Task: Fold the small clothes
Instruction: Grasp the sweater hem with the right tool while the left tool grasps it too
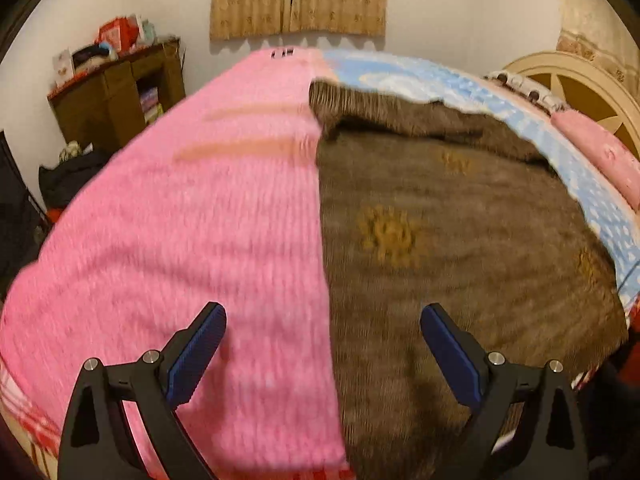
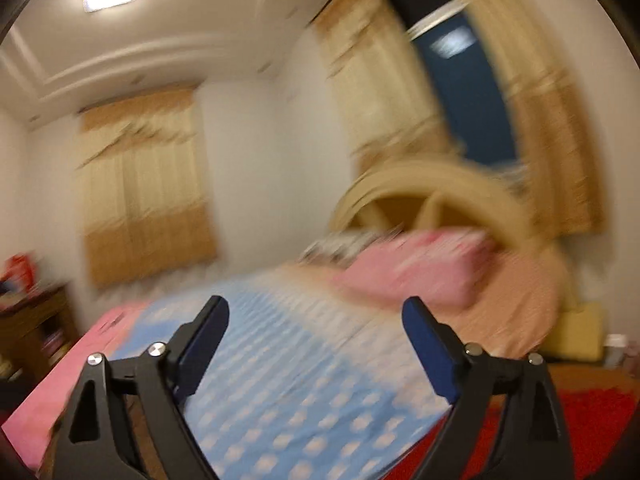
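Both my grippers gape wide and empty: left gripper hovers over the brown garment's straight edge on the pink blanket, right gripper faces the headboard.

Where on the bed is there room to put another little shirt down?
The pink blanket left of the brown sweater is bare. So is the blue dotted sheet, between the pink blanket and the pink pillow. The sweater fills the right side of the bed.

Bed with blue dotted sheet, pink knit beside brown garment, touching, pink pillow
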`<state>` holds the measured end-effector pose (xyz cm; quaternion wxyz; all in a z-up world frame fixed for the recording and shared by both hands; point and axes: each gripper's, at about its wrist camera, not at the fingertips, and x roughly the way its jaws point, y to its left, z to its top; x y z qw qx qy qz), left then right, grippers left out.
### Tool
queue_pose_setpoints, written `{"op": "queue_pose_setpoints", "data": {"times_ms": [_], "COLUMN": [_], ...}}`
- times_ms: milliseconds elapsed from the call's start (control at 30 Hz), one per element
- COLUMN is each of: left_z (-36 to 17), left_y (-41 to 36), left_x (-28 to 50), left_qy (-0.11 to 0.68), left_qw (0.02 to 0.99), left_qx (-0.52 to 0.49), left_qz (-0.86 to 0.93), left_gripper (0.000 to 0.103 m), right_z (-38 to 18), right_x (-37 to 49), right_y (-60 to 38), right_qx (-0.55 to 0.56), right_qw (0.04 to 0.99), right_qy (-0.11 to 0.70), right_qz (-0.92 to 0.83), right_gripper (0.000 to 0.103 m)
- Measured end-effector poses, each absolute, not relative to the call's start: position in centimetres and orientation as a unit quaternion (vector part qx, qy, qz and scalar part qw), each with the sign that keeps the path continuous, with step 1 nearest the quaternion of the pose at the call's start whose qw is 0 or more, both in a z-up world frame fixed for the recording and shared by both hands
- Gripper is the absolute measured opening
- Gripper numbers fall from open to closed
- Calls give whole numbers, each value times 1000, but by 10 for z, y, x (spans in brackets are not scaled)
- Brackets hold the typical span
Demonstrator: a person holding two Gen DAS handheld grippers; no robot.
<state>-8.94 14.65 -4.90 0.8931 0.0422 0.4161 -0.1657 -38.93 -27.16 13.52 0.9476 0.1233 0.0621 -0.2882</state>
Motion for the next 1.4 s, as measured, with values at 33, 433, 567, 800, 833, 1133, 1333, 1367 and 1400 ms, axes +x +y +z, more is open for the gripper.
{"op": "queue_pose_setpoints", "data": {"times_ms": [33, 433, 567, 800, 833, 1133, 1333, 1367, 1400], "left_z": [-54, -64, -66, -66, -67, -67, -68, -68, -68], "left_y": [147, 150, 155, 151, 150, 153, 146, 143, 141], "left_x": [-93, -129, -136, -141, -143, -147, -149, -149, -150], "left_qy": [423, 435, 437, 445, 445, 454, 462, 464, 467], "left_qw": [890, 875, 870, 862, 860, 848, 834, 828, 824], "left_qx": [37, 5, -4, 0, 1, -20, -58, -61, -58], "left_qz": [-165, -213, -229, -245, -248, -273, -298, -310, -314], "left_gripper": [98, 98, 98, 98, 98, 98, 94, 88, 70], "right_z": [122, -58, -81, -98, -97, -100, -104, -103, -102], "right_x": [-370, -273, -270, -271, -271, -278, -276, -277, -278], "right_y": [-267, -192, -181, -167, -167, -168, -171, -169, -167], "right_qx": [124, 169, 136, 120, 124, 157, 176, 171, 165], "right_qw": [954, 892, 881, 870, 869, 862, 861, 863, 865], "right_qy": [97, 419, 452, 479, 479, 482, 476, 474, 474], "right_qz": [-255, -8, -16, -8, -7, 28, 28, 29, 27], "right_gripper": [92, 65, 67, 62, 62, 30, 33, 34, 34]}}
